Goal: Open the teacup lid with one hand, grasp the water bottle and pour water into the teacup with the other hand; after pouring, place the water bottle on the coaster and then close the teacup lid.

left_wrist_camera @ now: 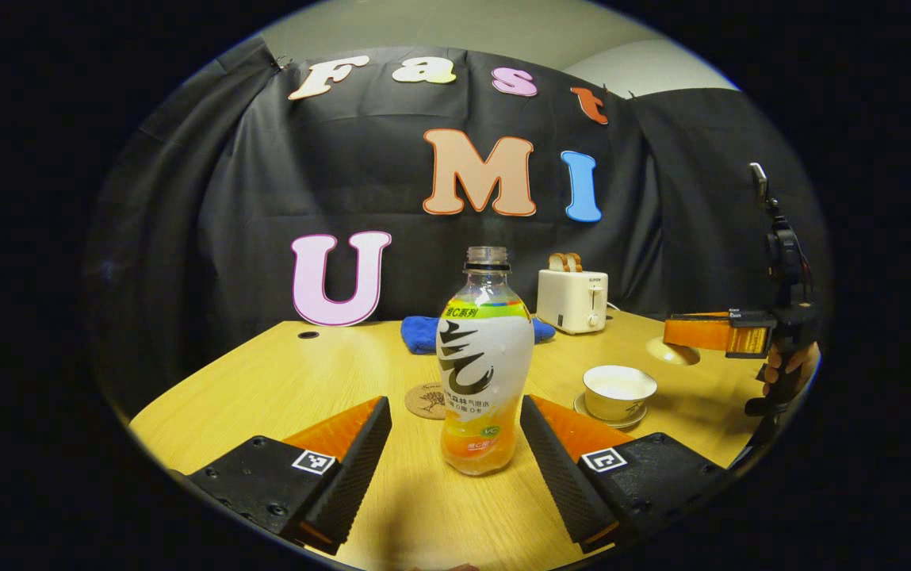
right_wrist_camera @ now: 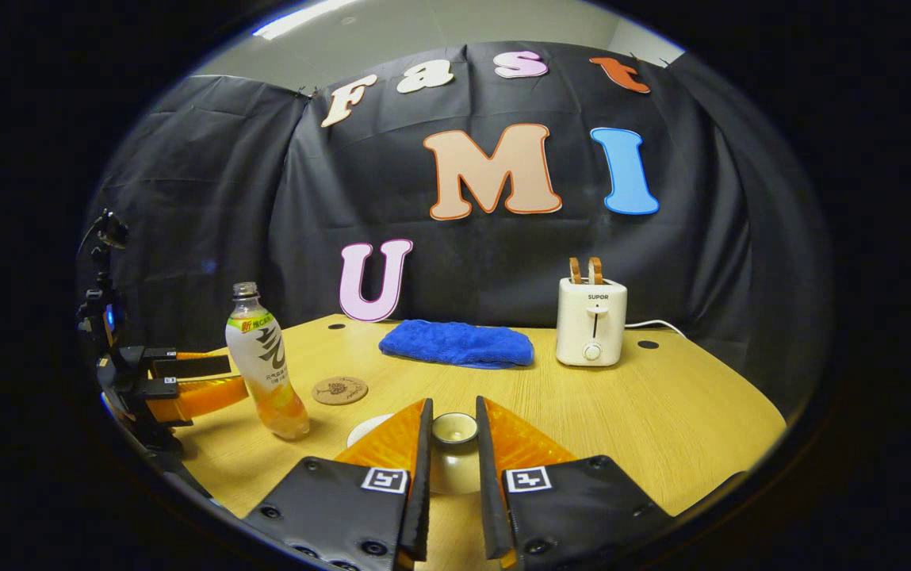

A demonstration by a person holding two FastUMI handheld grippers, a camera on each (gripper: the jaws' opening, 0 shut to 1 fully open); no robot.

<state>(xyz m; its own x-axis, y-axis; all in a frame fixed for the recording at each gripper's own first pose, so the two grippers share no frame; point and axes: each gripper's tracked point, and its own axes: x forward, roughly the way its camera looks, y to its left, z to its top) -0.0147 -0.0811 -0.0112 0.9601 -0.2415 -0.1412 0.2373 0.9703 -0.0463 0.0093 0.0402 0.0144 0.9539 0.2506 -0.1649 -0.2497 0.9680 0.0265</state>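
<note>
closing in on the bottle, lid already lifted.
left gripper (left_wrist_camera: pixel 455 444) wide open, water bottle (left_wrist_camera: pixel 485 369) standing between its fingers, untouched; clamp at mid-label. right gripper (right_wrist_camera: pixel 453 444) pinches the teacup lid (right_wrist_camera: pixel 453 429); keep it off to the side. teacup (left_wrist_camera: pixel 619 392) open right of the bottle, coaster (left_wrist_camera: pixel 426 400) just behind it.

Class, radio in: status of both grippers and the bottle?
Left gripper open, straddling water bottle, no contact. Right gripper shut on teacup lid; teacup uncovered. Coaster behind bottle, path clear.
</note>
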